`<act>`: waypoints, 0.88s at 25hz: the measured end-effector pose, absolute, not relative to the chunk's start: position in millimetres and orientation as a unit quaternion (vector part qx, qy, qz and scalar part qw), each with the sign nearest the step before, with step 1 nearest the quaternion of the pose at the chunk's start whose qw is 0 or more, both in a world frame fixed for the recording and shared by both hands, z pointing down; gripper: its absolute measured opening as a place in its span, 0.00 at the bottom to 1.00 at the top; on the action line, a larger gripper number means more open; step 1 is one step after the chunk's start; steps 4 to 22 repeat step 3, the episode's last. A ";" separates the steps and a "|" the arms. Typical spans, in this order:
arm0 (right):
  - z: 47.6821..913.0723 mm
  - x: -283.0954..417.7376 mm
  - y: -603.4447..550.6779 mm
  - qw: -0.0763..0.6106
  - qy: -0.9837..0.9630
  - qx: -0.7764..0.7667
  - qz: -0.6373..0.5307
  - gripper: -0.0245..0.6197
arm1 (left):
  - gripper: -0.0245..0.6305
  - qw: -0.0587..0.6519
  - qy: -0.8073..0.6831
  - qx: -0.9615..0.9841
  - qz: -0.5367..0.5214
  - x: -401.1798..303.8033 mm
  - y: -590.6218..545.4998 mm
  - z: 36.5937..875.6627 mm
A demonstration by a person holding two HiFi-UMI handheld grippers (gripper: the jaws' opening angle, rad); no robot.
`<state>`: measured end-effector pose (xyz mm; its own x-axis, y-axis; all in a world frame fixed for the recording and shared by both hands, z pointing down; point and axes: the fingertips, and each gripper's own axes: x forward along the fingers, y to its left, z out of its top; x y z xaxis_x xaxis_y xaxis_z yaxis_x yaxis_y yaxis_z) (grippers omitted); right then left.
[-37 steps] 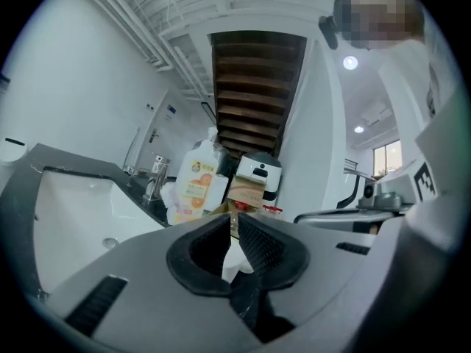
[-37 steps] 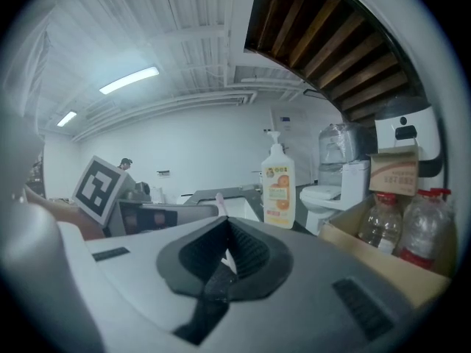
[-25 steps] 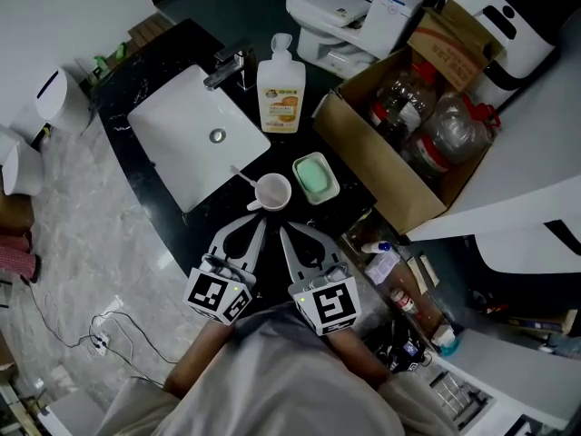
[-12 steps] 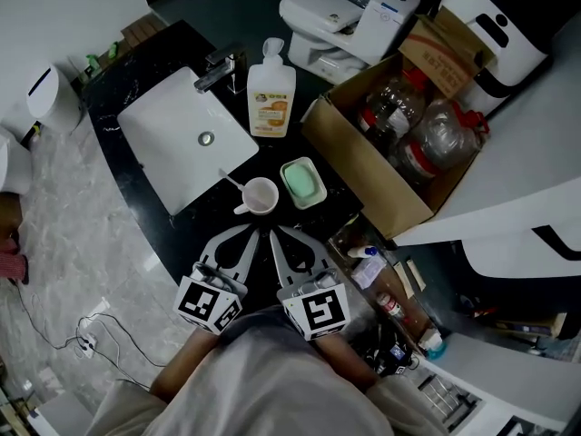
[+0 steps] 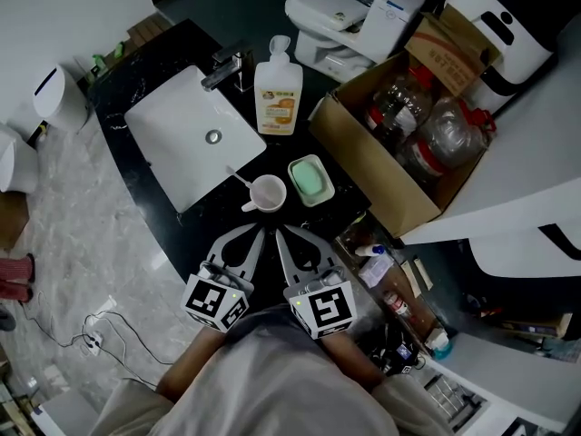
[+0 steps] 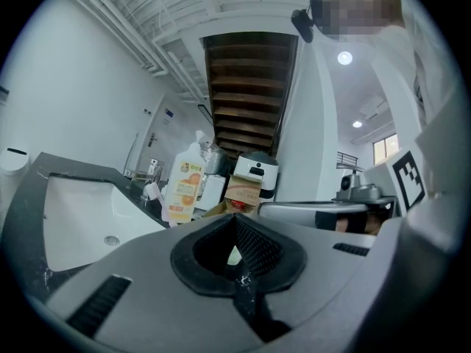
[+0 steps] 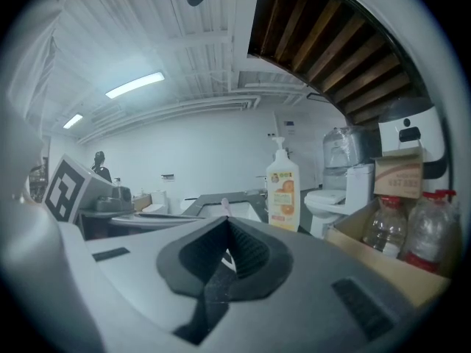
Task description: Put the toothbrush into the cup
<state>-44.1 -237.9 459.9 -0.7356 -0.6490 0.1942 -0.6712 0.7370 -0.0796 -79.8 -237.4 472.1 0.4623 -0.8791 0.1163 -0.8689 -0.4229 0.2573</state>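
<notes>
A white cup (image 5: 270, 193) stands on the black counter between the sink and the soap dish. A toothbrush (image 5: 239, 178) sits in it, with its end leaning out to the upper left. My left gripper (image 5: 260, 232) and right gripper (image 5: 280, 232) lie side by side just in front of the cup, both shut and empty, with their tips pointing at it. In the left gripper view the shut left gripper (image 6: 235, 219) fills the lower half, and the toothbrush's pale pink end (image 6: 151, 191) shows beyond it. The right gripper (image 7: 224, 221) is shut too, with the toothbrush's pink tip (image 7: 224, 209) just above it.
A green soap dish (image 5: 310, 179) sits right of the cup. Behind it stand a soap bottle (image 5: 278, 84), the white sink (image 5: 172, 143) and the faucet (image 5: 227, 66). An open cardboard box (image 5: 363, 166) holding bottles is at the right. A toilet (image 5: 336, 12) is beyond.
The head view shifted a little and came back. Both grippers stay shut in front of the cup, and the toothbrush stays in it.
</notes>
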 end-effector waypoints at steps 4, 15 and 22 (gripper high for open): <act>459.5 -45.4 -239.8 0.073 -0.929 0.354 0.075 0.05 | 0.05 0.141 -0.517 0.844 -0.019 -80.3 -239.7 471.5; 459.5 -45.4 -239.8 0.073 -0.929 0.354 0.075 0.05 | 0.05 0.141 -0.517 0.844 -0.019 -80.3 -239.7 471.5; 459.5 -45.4 -239.8 0.073 -0.929 0.354 0.075 0.05 | 0.05 0.141 -0.517 0.844 -0.019 -80.3 -239.7 471.5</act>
